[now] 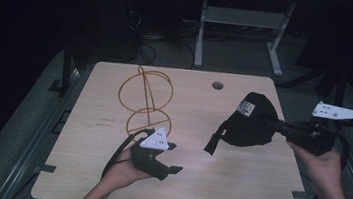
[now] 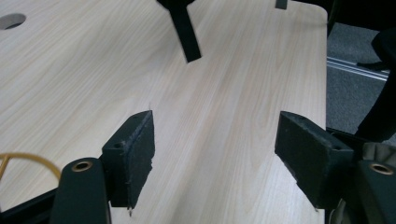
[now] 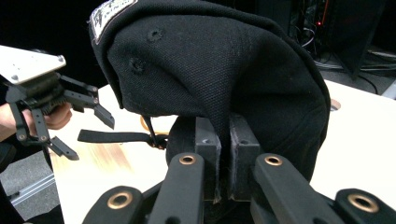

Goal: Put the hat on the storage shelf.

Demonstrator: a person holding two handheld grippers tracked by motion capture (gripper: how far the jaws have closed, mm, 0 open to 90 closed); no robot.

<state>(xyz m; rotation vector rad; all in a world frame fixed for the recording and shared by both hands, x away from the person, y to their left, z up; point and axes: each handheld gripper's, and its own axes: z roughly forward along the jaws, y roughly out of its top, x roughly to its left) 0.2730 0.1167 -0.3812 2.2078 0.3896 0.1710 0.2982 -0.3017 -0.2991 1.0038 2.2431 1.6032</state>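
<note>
While the black cap [image 1: 251, 123] hangs lifted above the tabletop [image 1: 104, 182], pinched by its fabric in the right tool [image 3: 222, 154], the left tool [image 1: 172, 157] waits wide and empty. Pickup done; hanging strap [image 1: 212, 143] and placement remain.
</note>
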